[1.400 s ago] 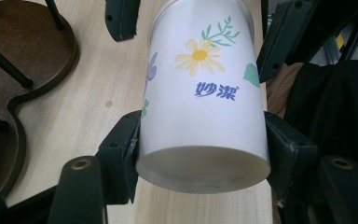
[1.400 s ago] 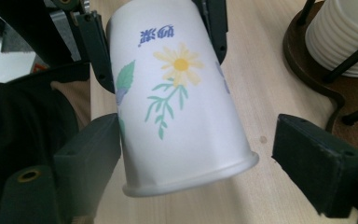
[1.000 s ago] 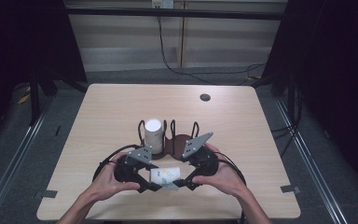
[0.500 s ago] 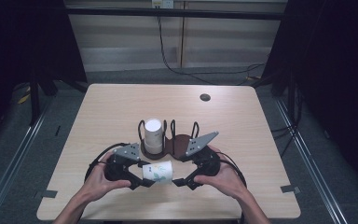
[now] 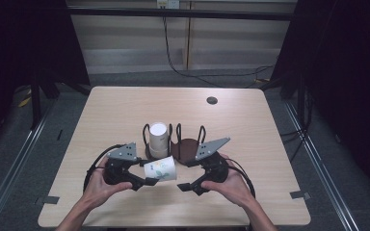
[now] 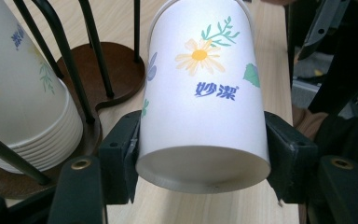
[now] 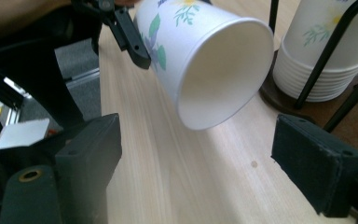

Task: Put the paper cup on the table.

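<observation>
White paper cup (image 6: 200, 98) with printed daisies and a smooth tapered wall lies sideways above the pale wood table (image 5: 111, 110), just before the dark round wire-post holder (image 5: 188, 147) — clamped near its base by the left gripper (image 6: 200, 158). The right gripper (image 7: 196, 154) gapes empty, its jaws just narrowing, facing the cup's mouth.

On the desk (image 5: 115, 110), a cup stack (image 5: 158, 139) stands in the rack (image 5: 185, 149). Just in front of the rack, the left tongs (image 5: 150, 181) clamp a cup (image 5: 161, 168) lying sideways. The right tongs (image 5: 185, 186), front-right of the rack, gape apart from the cup, having just narrowed slightly.
</observation>
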The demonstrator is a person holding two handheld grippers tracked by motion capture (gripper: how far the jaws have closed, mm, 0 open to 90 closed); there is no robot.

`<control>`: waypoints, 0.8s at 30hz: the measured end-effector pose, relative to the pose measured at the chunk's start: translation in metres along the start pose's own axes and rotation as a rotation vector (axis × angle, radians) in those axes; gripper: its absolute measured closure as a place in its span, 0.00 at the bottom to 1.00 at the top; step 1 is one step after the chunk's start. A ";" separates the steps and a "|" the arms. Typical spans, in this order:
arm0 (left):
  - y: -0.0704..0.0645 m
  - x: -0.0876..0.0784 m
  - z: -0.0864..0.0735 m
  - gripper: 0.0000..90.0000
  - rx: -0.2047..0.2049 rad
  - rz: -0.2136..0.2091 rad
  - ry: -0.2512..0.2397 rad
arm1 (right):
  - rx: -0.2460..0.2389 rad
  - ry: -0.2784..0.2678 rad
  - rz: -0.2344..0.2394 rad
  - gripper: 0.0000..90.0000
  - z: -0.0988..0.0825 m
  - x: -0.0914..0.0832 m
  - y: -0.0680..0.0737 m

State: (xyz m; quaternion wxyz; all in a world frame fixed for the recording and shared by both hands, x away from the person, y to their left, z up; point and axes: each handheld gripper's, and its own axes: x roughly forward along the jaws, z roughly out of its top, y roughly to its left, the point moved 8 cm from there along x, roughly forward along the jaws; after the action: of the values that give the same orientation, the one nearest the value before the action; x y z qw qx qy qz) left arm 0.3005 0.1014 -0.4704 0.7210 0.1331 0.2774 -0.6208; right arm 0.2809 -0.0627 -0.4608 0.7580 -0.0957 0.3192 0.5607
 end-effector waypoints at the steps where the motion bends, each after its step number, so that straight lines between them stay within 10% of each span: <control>1: 0.000 0.000 0.000 0.42 -0.002 0.002 -0.002 | 0.003 -0.012 -0.006 0.17 0.001 -0.001 -0.001; 24: -0.010 -0.004 0.012 0.42 0.011 -0.040 -0.131 | 0.052 -0.209 0.032 0.16 0.014 -0.011 0.000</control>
State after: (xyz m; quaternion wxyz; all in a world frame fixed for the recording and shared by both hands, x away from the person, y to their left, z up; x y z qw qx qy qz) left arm 0.2931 0.0964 -0.4570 0.7243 0.0905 0.2286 -0.6441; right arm 0.2844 -0.0647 -0.4433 0.7802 -0.0120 0.2544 0.5713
